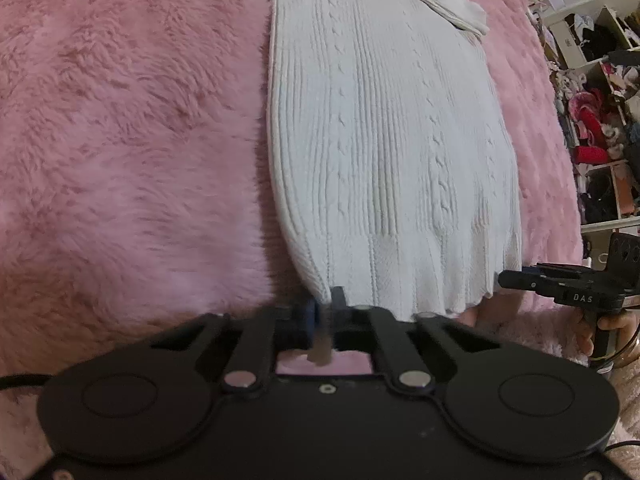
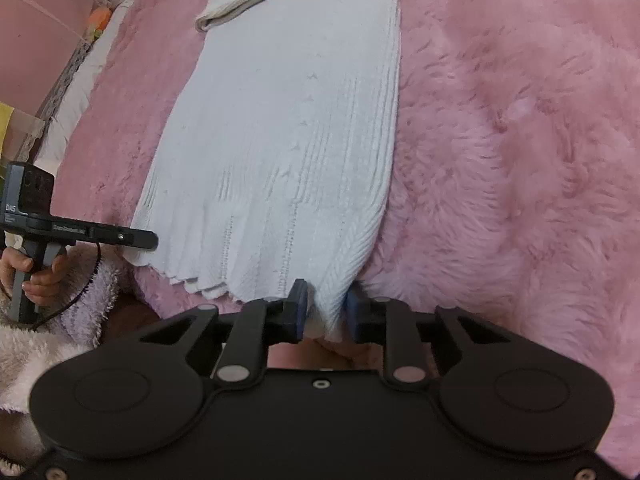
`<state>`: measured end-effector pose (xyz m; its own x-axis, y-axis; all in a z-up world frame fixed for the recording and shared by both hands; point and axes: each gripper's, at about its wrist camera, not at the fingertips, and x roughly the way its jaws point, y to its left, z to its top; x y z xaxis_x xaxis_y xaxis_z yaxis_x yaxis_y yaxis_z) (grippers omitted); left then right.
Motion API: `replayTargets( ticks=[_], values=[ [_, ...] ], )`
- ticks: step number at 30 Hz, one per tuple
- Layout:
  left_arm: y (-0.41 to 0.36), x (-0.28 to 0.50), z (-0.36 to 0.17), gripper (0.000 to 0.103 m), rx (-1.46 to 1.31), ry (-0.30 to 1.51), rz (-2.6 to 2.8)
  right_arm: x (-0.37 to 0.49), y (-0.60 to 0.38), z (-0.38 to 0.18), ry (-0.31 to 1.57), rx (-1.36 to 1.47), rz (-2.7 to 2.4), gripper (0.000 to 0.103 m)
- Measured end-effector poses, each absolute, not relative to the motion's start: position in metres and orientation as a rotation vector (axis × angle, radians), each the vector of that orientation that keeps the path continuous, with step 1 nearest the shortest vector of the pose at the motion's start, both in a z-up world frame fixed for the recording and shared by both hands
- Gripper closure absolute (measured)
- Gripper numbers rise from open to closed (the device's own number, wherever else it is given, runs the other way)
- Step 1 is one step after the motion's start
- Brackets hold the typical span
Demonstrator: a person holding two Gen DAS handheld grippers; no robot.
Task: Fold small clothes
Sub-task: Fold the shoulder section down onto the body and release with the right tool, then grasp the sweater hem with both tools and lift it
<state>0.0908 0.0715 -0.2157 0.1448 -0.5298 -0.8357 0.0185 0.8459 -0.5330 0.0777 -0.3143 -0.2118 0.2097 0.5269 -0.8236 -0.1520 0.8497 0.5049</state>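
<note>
A white cable-knit garment (image 1: 380, 140) (image 2: 288, 140) lies flat on a fluffy pink blanket (image 1: 120, 140), hem toward me. A sleeve (image 1: 440, 4) is folded across its far end. In the left wrist view my left gripper (image 1: 325, 308) is shut, with the garment's near left hem corner running into its fingertips. In the right wrist view my right gripper (image 2: 326, 312) is shut on the near right hem corner, and the knit bunches between the blue pads. Each gripper also shows in the other view, at the hem's side: the right gripper (image 1: 504, 280) and the left gripper (image 2: 152, 238).
The pink blanket (image 2: 520, 160) spreads wide on both sides of the garment. Cluttered shelves (image 1: 600, 120) stand beyond the bed on the right. White bedding (image 2: 80, 92) lines the bed's left edge. A person's hands (image 1: 612, 324) (image 2: 36, 276) hold the gripper handles over a pale fluffy fabric (image 2: 40, 340).
</note>
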Motion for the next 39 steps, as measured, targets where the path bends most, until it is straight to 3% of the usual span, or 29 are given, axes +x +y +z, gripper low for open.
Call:
replayTargets(
  ticks=[6,21,30,39],
  values=[
    [0.073,0.088,-0.209,0.101,-0.448,1.35,-0.415,0.071,-0.318,-0.2,1.254,0.382,0.527,0.093],
    [0.115,0.131,-0.157,0.101,-0.678,1.142,-0.503,0.123,-0.347,-0.156,0.989,0.676,0.6,0.094],
    [0.143,0.243,-0.117,0.101,-0.722,0.989,-0.506,0.233,-0.36,-0.134,0.801,0.748,0.58,0.095],
    [0.153,0.393,-0.105,0.101,-0.736,0.934,-0.493,0.369,-0.376,-0.14,0.749,0.783,0.517,0.095]
  ],
)
